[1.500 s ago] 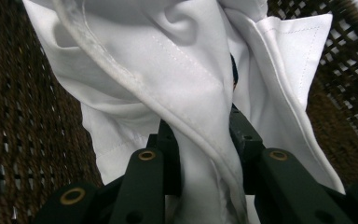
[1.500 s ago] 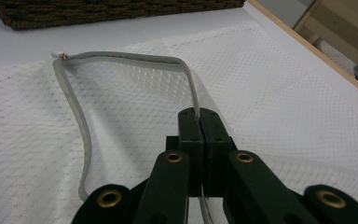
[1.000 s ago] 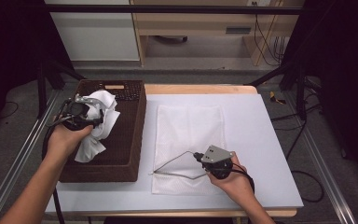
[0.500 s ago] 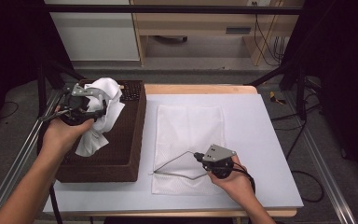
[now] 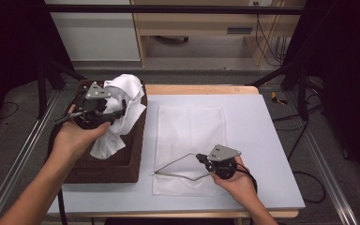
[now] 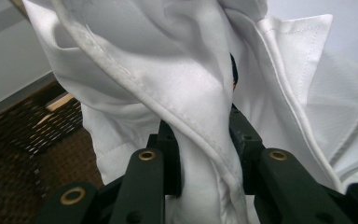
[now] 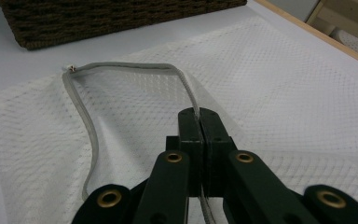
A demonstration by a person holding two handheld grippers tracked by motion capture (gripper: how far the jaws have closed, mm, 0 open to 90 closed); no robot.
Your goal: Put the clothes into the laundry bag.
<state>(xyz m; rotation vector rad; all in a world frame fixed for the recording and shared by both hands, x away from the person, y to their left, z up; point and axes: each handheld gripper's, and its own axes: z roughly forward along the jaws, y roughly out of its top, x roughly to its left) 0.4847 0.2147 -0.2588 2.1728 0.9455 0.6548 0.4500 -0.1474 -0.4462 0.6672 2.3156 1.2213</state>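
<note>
Left gripper (image 5: 104, 108) jaws clamped on white cloth (image 6: 182, 88), held above basket (image 5: 122, 161). Right gripper (image 7: 199, 122) jaws closed on bag (image 5: 190, 124) rim, likely to hold mouth open for cloth.

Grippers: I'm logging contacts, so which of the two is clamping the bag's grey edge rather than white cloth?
The right gripper, shut on the mesh bag's grey rim on the table. The left gripper holds the white garment over the basket.

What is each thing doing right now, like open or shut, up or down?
Left gripper: shut on the white cloth.
White cloth: bunched, lifted above the basket.
Basket: open-topped, on the table.
Right gripper: shut on the mesh bag's grey rim.
Mesh bag: flat, mouth held open.
</note>
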